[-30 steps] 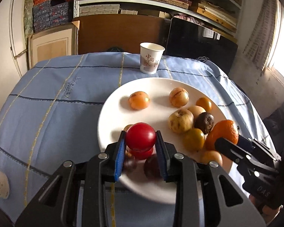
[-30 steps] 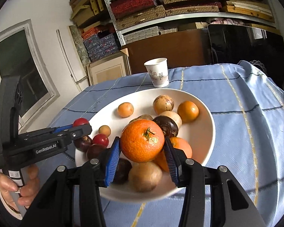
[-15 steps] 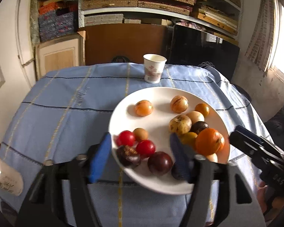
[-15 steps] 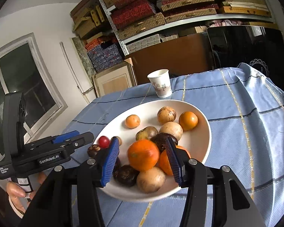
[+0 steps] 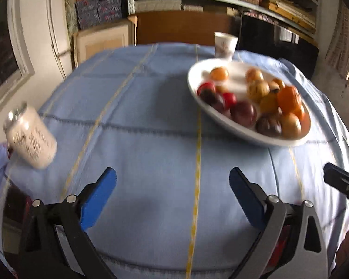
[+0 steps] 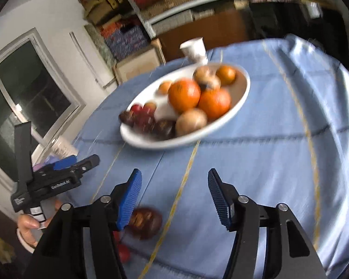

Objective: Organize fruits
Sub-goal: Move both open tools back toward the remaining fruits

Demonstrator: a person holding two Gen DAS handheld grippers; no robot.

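Two loose fruits, at least, lie off the plate: in the right wrist view a dark brownish fruit sits on the blue cloth of the worktop just beside the near finger of the right hand-held gripper, and a small red fruit shows lower down, partly hidden behind that finger. Most of the fruit is already gathered on the white plate, farther along the worktop near a paper cup. Two large oranges sit toward one side with pale round fruits, while small red and dark ones cluster at the opposite edge, so the sorting by kind looks well advanced but not finished.

The left hand-held gripper is empty, its jaws opening and already spread wide over bare cloth. The right hand-held gripper is also empty, its jaws opening to a middling gap with nothing between them; the dark fruit lies outside the gap, below the left pad. A white jar stands at the worktop's far left edge, blurred.

What seems left is picking up the stray fruits near the person's side and placing them with their like on the plate. Both views are smeared, so finer detail of the small fruits cannot be told.
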